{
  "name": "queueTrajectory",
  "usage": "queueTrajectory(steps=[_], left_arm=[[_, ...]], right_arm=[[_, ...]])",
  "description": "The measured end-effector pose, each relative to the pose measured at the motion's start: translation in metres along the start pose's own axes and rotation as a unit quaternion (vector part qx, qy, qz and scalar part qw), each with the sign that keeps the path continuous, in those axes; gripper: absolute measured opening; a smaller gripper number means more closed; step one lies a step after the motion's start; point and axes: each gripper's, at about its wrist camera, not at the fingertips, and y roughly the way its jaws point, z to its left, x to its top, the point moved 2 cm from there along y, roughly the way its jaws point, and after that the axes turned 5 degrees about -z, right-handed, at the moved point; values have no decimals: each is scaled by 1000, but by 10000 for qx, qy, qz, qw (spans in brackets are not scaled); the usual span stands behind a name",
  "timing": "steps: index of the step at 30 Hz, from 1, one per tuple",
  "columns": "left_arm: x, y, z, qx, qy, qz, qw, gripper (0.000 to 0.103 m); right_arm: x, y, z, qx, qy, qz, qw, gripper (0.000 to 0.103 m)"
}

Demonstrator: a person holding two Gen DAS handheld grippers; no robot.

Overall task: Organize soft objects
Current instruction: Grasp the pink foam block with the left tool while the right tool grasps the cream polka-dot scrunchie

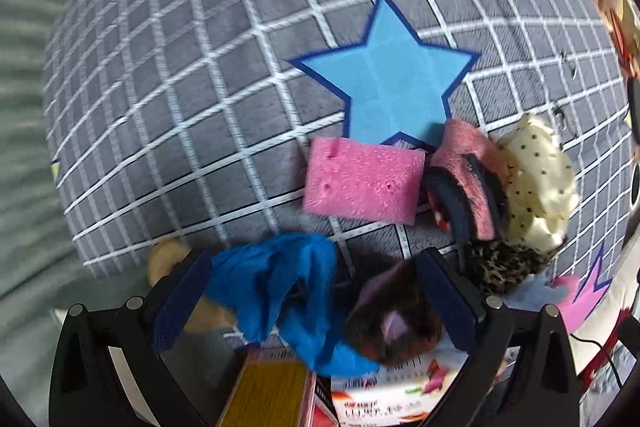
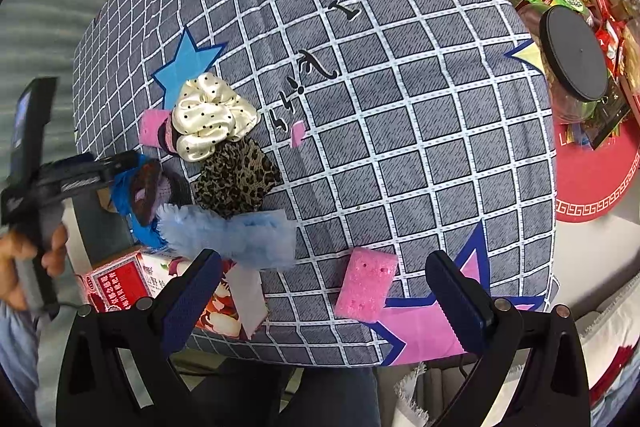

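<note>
Left hand-held gripper (image 1: 316,307) near the camera, jaws spread wide with a blue cloth (image 1: 288,291) and a dark brown-and-pink furry piece (image 1: 392,323) between them — whether either pad touches them I cannot tell, so grip unclear; it reads as released. Both pieces hang over the near edge of the bench (image 1: 200,87), above a printed red carton (image 1: 400,399). In the right wrist view the right hand-held gripper (image 2: 324,291) is released and empty, jaws apart either side of a pink sponge (image 2: 366,285) lying at the near bench edge, not touching it. Just left of it a pale blue fluffy cloth (image 2: 240,235) overhangs the edge above the same carton (image 2: 132,279). Farther in sits the pile: leopard-print scrunchie (image 2: 236,179), then cream dotted scrunchie (image 2: 212,115) on top of a pink fuzzy item (image 1: 468,163), with a second pink sponge (image 1: 362,181) touching the pile's left side beside the blue star print (image 1: 388,75). Far right — jars and snack packets (image 2: 576,7), well apart.

Risks, as I judge: the blue cloth and furry piece may slip off the edge if the open jaws lift away; the fluffy cloth could slide off too; closing on the sponge so near the edge could push it over
</note>
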Motion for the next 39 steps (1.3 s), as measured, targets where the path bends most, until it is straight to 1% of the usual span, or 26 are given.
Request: queueTrajectory(steps=[2,8,9,12,13,15,17,19,20,22,25,27,28,29,31,33,35,36,39], left_arm=[[4,11,-5,11,112,15,9999,103],[12,32,-10,123,214,79,9997,103],[13,33,-11,69,230,68,9997,103],[14,35,-10,38,174,-60,9998,103],[22,31,-6,100,112,-155,9998,103],[25,26,5,196,-101,-331,9992,103],[29,26,15,101,-221,-310,9992,103],[25,29,21,-44,-312,-281,9991,103],[23,31,22,-74,-323,-291,9990,103],[20,36,26,-146,-332,-291,9989,103],[14,48,14,-221,-354,-279,9987,103],[11,58,-6,-144,-359,-269,9989,103],[10,68,-8,6,-325,-246,9992,103],[16,77,-10,39,-312,-228,9992,103],[15,88,-16,-11,-372,-186,9991,103],[14,95,-13,-33,-450,-179,9988,103],[18,95,-5,202,-455,-272,9984,103],[17,91,-4,342,-455,-406,9976,103],[14,84,3,359,-498,-609,9963,103]], right_arm=[[0,3,0,9,-1,37,10000,103],[1,16,4,30,-24,153,9999,103],[2,18,6,36,-45,170,9998,103],[7,24,16,46,-194,135,9997,103],[9,25,20,43,-248,111,9996,103],[18,30,31,85,-365,47,9993,103],[29,37,43,169,-450,-17,9988,103],[41,45,57,264,-549,-100,9981,103],[46,50,64,538,-729,85,9958,103],[56,61,77,514,-848,51,9951,103],[66,77,87,465,-922,61,9946,103],[71,87,88,504,-893,141,9946,103],[72,89,89,505,-888,159,9946,103],[73,92,89,497,-888,189,9946,103],[75,97,90,513,-888,218,9945,103],[77,102,91,490,-894,240,9945,103],[80,104,89,500,-895,276,9943,103],[80,105,89,535,-882,290,9942,103],[81,103,82,621,-837,287,9941,102]])
